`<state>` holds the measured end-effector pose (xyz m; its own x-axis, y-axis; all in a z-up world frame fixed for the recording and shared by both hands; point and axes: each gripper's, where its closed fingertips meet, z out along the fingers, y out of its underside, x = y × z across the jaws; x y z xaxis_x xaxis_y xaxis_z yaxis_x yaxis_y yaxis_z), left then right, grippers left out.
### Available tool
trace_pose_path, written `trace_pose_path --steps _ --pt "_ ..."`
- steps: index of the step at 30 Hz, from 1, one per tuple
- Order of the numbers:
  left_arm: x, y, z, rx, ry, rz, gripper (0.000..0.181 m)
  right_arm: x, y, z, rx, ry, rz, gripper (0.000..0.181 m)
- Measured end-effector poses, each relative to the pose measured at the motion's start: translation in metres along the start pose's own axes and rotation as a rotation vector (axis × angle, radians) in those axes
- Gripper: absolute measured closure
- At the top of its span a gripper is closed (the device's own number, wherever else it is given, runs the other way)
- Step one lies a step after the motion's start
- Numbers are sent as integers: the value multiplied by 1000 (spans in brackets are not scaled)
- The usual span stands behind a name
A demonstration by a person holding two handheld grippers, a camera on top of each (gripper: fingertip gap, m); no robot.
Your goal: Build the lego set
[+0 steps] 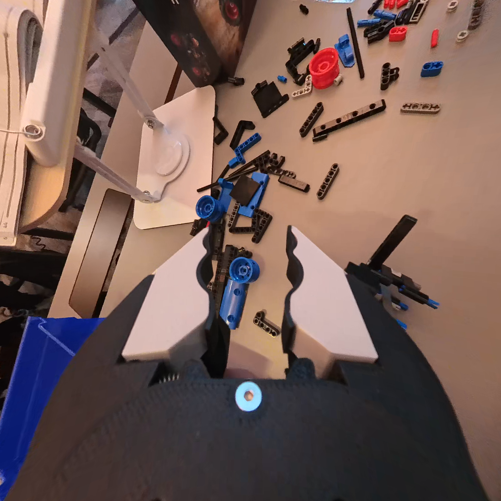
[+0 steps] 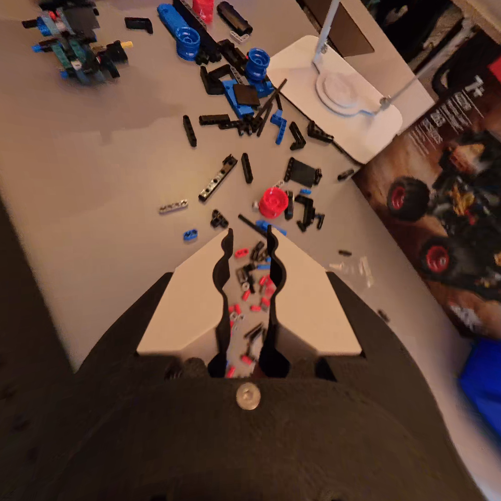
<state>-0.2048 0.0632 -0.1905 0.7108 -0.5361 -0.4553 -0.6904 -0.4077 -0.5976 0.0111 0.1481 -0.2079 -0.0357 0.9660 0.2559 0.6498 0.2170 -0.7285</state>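
In the left wrist view, the left gripper [image 1: 248,233], black-bodied with white finger blocks, is held above the beige table [image 1: 406,189] with its jaws spread wide; nothing is gripped or touched. Between the fingers, a blue cylindrical lego piece capped by a blue wheel hub [image 1: 238,287] is seen lying on the table, its long axis running roughly along the fingers, hub end away from the camera. Beyond the fingertips a blue flat lego panel with a black square tile [image 1: 245,193] is located, with a second blue wheel hub [image 1: 208,208] at its left. A partly built black-and-blue lego assembly [image 1: 390,282] lies to the right of the gripper, a black bar rising from it at a slant. A red wheel hub [image 1: 324,67] is seen far beyond the panel.

In the right wrist view, the right gripper [image 2: 249,231] is held at a narrow opening, jaws apart and empty. Shown here only, a scatter of small red and black lego pins [image 2: 250,295] lies beneath the fingers. The printed set box [image 2: 447,217] stands to the right of the gripper, and the white lamp base [image 2: 339,81] lies beyond it. The partly built assembly [image 2: 78,48] appears at far upper left.
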Motion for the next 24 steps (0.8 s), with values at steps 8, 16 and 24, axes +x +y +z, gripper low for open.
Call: trace_pose_path --steps 8,16,24 --pt "-12 11 33 -87 3 25 137 15 -47 78 4 -149 50 154" --pt "-17 17 62 -193 110 51 138 36 -10 108 -104 -113 67 156" --pt "-9 33 98 -276 198 56 139 48 -9 106 -48 14 18 164"
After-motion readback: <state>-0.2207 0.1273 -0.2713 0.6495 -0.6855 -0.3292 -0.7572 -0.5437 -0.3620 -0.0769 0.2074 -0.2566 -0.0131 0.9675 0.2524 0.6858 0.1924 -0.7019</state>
